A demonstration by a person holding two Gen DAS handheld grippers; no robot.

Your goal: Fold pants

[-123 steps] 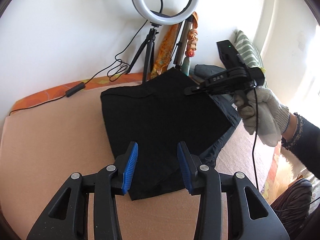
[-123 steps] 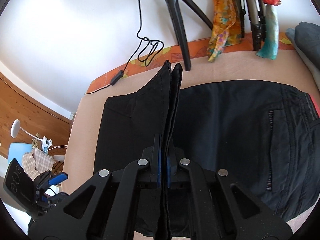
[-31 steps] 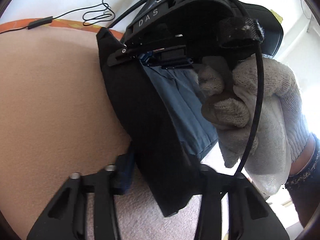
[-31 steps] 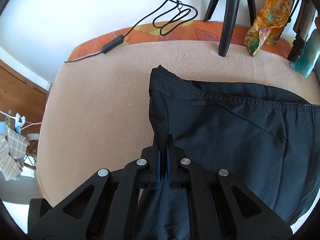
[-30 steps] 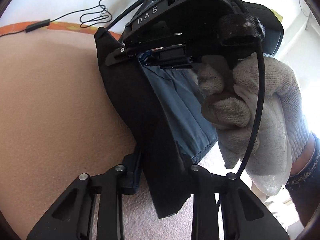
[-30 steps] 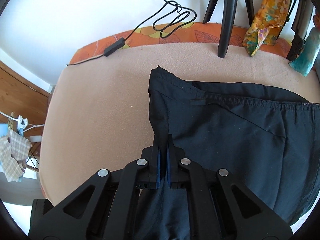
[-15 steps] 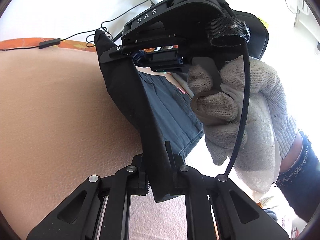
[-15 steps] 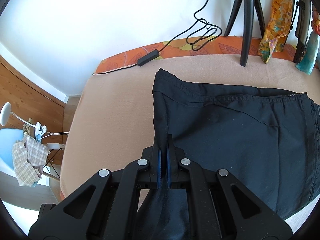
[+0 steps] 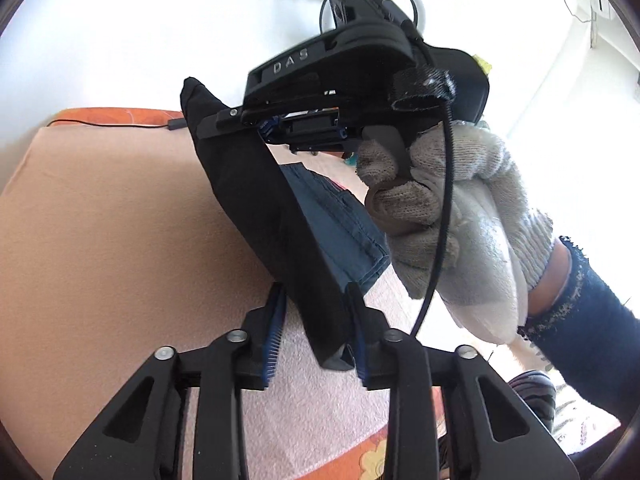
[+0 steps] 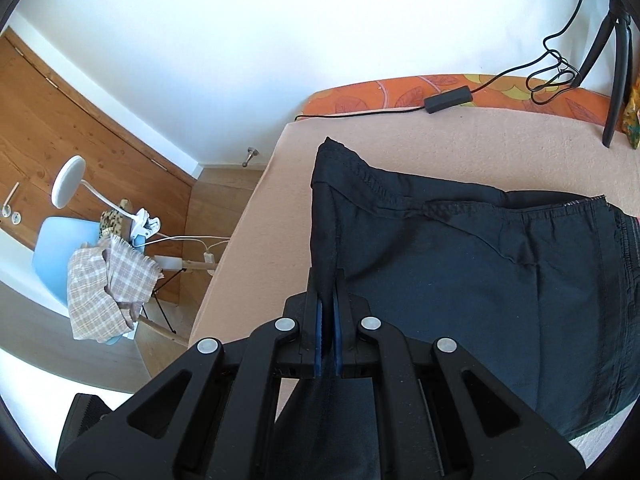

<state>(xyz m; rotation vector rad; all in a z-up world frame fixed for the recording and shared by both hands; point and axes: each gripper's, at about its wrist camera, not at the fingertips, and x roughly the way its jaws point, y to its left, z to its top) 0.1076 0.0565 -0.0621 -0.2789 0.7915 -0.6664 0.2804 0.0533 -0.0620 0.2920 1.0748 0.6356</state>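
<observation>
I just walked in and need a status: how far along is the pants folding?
Done: black pants already doubled into a compact panel. In hand: right gripper clamps one corner; left gripper is opening around the other, edge raised off the bed. Left: lay flat, release.

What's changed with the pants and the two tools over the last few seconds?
The black pants, flat before, now have one edge lifted off the bed. The left tool closed on that edge and its jaws are now opening around it. The right tool stays clamped on the fabric.
</observation>
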